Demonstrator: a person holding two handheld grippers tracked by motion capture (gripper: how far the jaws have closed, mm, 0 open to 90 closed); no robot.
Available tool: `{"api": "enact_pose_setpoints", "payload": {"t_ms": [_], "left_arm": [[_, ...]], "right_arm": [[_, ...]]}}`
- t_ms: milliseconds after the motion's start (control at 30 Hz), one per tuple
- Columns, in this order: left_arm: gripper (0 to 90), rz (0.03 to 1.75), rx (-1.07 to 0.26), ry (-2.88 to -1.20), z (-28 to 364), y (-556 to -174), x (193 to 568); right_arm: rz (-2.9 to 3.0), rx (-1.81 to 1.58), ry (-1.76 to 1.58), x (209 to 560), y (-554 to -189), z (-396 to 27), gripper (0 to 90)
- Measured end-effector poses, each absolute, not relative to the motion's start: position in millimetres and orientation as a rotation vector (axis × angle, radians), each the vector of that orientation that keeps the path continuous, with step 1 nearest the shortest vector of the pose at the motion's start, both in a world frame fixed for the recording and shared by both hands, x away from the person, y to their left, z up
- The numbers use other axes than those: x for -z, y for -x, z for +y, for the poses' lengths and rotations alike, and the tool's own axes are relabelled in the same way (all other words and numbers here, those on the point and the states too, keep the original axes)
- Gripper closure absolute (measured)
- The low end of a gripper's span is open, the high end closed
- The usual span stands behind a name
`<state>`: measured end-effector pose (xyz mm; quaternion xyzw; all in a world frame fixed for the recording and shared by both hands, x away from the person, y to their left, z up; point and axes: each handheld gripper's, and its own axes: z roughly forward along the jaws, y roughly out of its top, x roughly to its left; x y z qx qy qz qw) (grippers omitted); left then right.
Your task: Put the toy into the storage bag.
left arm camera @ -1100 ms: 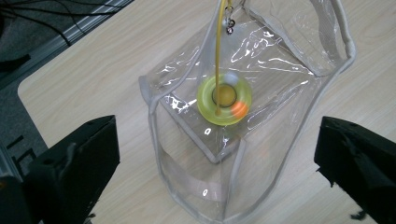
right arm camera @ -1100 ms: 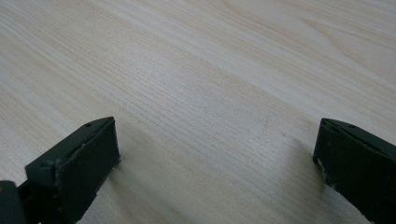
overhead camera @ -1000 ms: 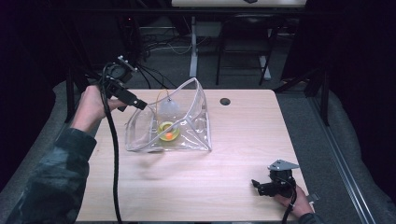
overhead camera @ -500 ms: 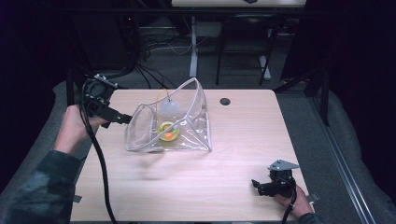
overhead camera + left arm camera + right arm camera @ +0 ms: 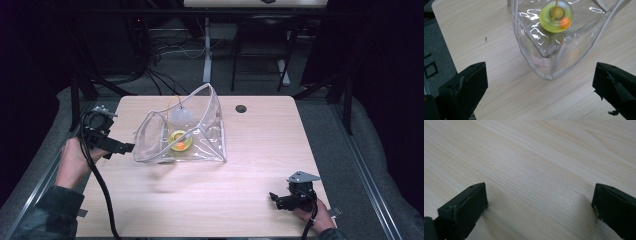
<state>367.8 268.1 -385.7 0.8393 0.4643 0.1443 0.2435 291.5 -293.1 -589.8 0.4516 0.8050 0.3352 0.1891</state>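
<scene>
A clear plastic pouch (image 5: 200, 127) with a white-edged mouth lies on the wooden table (image 5: 260, 150), its opening towards the left. Inside it sit a yellow-green ring with an orange ball (image 5: 180, 140) and a pale round object (image 5: 180, 117). The left gripper view looks down on the pouch's near corner (image 5: 549, 72) and the yellow-green ring (image 5: 555, 17). My left gripper (image 5: 129, 148) hangs open just left of the pouch, apart from it. My right gripper (image 5: 272, 197) rests open low over bare wood at the front right, nothing between its jaws.
A small dark round hole (image 5: 241, 108) marks the table's back edge. Cables and desk legs (image 5: 207, 55) crowd the dark floor behind the table. The left table edge and grey floor (image 5: 434, 57) lie close by the left gripper.
My left gripper has come down and back to the left, from above the pouch's mouth to table level beside it. The pouch has settled a little. The right gripper has stayed put.
</scene>
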Motion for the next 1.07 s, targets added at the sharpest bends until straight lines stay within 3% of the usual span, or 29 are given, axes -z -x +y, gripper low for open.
{"api": "enact_pose_setpoints", "payload": {"t_ms": [433, 767, 1067], "left_arm": [[0.0, 1.278, -0.414, -2.26, 276.1, -348.0, 432.0], [0.0, 1.361, -0.396, -2.183, 287.0, -328.5, 491.8], [0.0, 1.371, -0.379, -2.188, 290.4, -327.7, 511.4]], "right_arm": [[2.264, -0.943, -1.27, 589.8, -291.6, -293.1, 0.0], [2.263, -0.943, -1.27, 589.9, -291.6, -293.1, 0.0], [2.268, -0.936, -1.267, 589.5, -291.7, -293.5, 0.0]]}}
